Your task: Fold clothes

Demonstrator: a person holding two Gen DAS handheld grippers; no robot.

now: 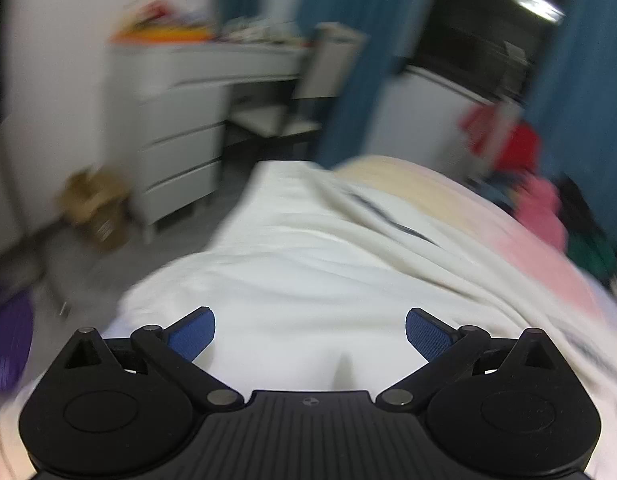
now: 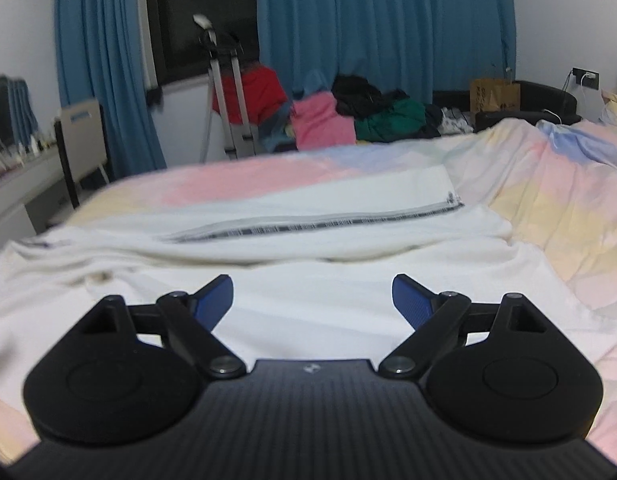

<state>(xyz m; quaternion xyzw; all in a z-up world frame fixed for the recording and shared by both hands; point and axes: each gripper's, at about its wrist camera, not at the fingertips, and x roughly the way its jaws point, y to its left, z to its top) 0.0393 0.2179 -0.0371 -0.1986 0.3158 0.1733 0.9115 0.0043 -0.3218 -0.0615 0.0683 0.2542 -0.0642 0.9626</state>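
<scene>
Right wrist view: white garment (image 2: 308, 236) spread on the bed (image 2: 548, 184), both grippers empty.
Right gripper (image 2: 313, 300) and left gripper (image 1: 310, 334) hover over the near edge, fingers (image 2: 216, 300) wide apart, nothing between them. Garment's long axis and dark-printed stripe (image 2: 320, 226) run crosswise ahead; the stripe's lettering is unreadable.

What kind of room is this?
Most likely a bedroom. There is a bed with a pastel cover, blue curtains over a dark window, and a heap of clothes behind the bed.
</scene>
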